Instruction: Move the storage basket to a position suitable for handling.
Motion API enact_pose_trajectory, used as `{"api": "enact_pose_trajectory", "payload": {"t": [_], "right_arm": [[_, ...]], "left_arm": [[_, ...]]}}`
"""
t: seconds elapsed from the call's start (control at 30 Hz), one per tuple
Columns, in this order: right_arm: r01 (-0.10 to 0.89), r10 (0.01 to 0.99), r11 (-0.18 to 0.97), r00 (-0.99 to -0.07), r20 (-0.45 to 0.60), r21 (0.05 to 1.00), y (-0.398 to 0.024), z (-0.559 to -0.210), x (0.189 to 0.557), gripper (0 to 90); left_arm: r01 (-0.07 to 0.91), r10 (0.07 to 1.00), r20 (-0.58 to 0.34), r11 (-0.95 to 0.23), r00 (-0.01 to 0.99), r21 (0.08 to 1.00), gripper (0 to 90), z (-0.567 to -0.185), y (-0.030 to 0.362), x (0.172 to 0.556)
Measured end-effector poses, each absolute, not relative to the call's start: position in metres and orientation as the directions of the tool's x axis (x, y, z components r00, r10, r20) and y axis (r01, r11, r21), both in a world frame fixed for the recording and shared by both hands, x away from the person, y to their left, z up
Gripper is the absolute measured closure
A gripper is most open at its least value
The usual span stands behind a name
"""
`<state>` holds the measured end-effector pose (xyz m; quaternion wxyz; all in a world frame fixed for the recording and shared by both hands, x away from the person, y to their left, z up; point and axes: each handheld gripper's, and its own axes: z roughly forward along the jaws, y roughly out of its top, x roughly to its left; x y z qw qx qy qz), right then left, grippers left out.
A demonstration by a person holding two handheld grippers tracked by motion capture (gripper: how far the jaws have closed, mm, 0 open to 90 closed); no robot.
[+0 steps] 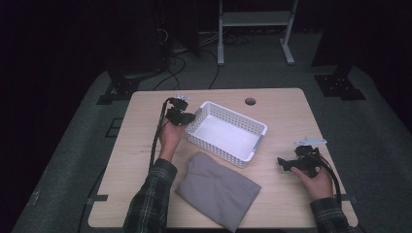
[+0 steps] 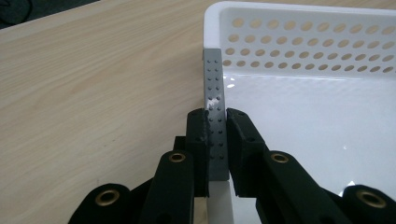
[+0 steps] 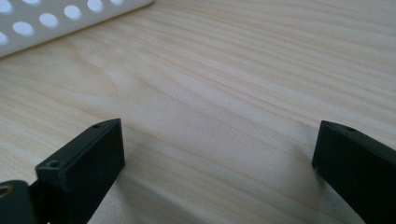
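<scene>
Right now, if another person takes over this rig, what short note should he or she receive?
Left gripper: shut on the grey corner strip of the white basket, at its near-left corner.
Right gripper: open, holding nothing, low over bare table to the right of the basket.
Grey cloth: folded, lying on the table in front of the basket, touched by neither gripper.
Done: the basket is gripped; nothing lies inside it.
Left: probably picking up the cloth and placing it in the basket.
</scene>
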<state>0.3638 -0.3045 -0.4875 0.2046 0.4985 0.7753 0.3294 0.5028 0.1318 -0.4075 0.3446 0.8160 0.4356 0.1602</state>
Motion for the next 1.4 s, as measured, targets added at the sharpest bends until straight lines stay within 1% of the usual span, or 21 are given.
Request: {"api": "enact_pose_trajectory", "payload": {"t": [0.23, 0.4, 0.57, 0.73, 0.77, 0.9, 0.97, 1.03, 1.17, 1.3, 1.4], "right_arm": [[0.638, 0.908, 0.286, -0.419, 0.011, 0.715, -0.304, -0.488, 0.364, 1.6], [0.638, 0.908, 0.286, -0.419, 0.011, 0.715, -0.305, -0.488, 0.364, 1.6], [0.638, 0.908, 0.286, -0.419, 0.011, 0.715, -0.305, -0.488, 0.364, 1.6], [0.638, 0.908, 0.286, -0.419, 0.012, 0.715, -0.304, -0.488, 0.364, 1.6], [0.638, 0.908, 0.286, -0.419, 0.011, 0.715, -0.304, -0.488, 0.364, 1.6], [0.638, 0.908, 0.286, -0.419, 0.011, 0.715, -0.304, -0.488, 0.364, 1.6], [0.638, 0.908, 0.286, -0.419, 0.011, 0.715, -0.305, -0.488, 0.364, 1.6], [0.638, 0.908, 0.286, -0.419, 0.011, 0.715, -0.304, -0.487, 0.364, 1.6], [0.641, 0.910, 0.282, -0.413, 0.012, 0.714, -0.304, -0.487, 0.363, 1.5], [0.643, 0.914, 0.274, -0.405, 0.013, 0.715, -0.303, -0.488, 0.364, 1.5], [0.634, 0.902, 0.294, -0.431, 0.011, 0.715, -0.306, -0.488, 0.362, 1.5]], "left_arm": [[0.591, 0.806, -0.047, -0.391, 0.589, 0.706, 78.5, -0.408, 0.129, 0.502], [0.586, 0.809, -0.072, -0.358, 0.583, 0.727, 63.4, -0.400, 0.141, 0.499], [0.571, 0.802, -0.073, -0.355, 0.593, 0.740, 52.3, -0.393, 0.151, 0.492], [0.577, 0.798, -0.095, -0.342, 0.595, 0.741, 42.5, -0.391, 0.165, 0.481], [0.568, 0.799, -0.084, -0.345, 0.596, 0.747, 39.7, -0.391, 0.169, 0.477], [0.563, 0.798, -0.095, -0.330, 0.596, 0.758, 33.7, -0.388, 0.181, 0.467], [0.564, 0.796, -0.080, -0.350, 0.600, 0.748, 29.6, -0.386, 0.186, 0.462], [0.554, 0.793, -0.072, -0.354, 0.605, 0.753, 28.1, -0.385, 0.190, 0.456], [0.553, 0.790, -0.058, -0.372, 0.610, 0.746, 21.4, -0.386, 0.195, 0.444], [0.558, 0.792, -0.043, -0.389, 0.609, 0.733, 18.3, -0.390, 0.199, 0.434], [0.558, 0.793, -0.044, -0.387, 0.607, 0.734, 14.5, -0.395, 0.202, 0.427]]}}
